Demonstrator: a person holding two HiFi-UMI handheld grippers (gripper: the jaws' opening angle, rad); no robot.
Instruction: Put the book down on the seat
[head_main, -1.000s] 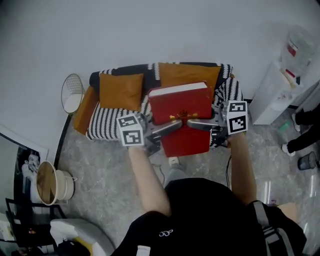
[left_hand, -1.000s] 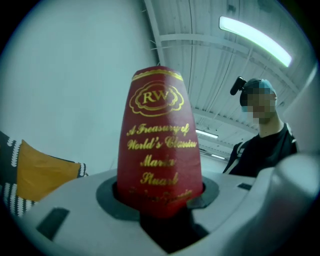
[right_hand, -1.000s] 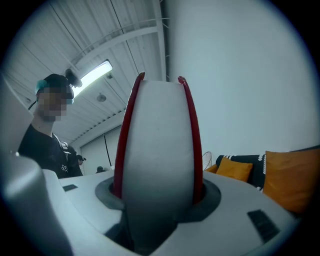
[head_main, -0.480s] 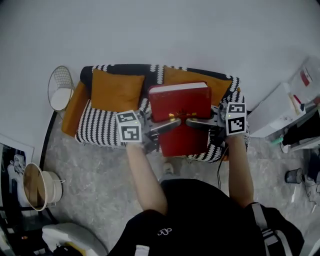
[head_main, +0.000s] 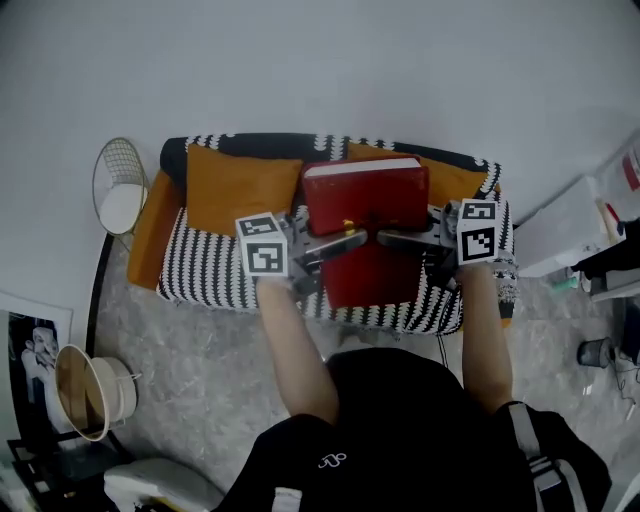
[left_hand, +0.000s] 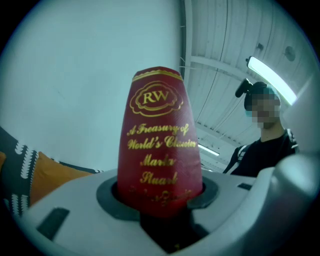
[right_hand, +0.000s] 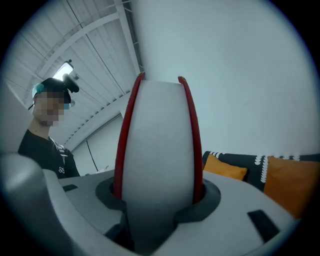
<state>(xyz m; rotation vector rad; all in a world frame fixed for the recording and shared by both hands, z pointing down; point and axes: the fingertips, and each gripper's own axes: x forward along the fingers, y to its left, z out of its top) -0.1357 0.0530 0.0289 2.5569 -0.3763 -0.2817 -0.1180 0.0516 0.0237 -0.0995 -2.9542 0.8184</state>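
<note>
A thick red book (head_main: 365, 230) hangs level in the air, gripped from both sides. My left gripper (head_main: 340, 243) is shut on its spine side. The right gripper (head_main: 396, 240) is shut on its page-edge side. Below the book lies the sofa seat (head_main: 215, 272), covered in black-and-white stripes. In the left gripper view the red spine (left_hand: 160, 150) with gold lettering stands clamped in my left gripper (left_hand: 160, 199). The right gripper view shows the white page block (right_hand: 157, 145) between red covers, pinched in my right gripper (right_hand: 157, 201).
Two orange cushions (head_main: 236, 190) (head_main: 458, 182) lean on the sofa back, one each side of the book. A wire basket (head_main: 120, 186) stands left of the sofa, a woven basket (head_main: 85, 392) on the floor nearer me. White furniture (head_main: 575, 228) stands at the right.
The person has stepped up to the sofa. Both grippers and the book have gone forward from over the floor to over the seat. The grip on the book is unchanged.
</note>
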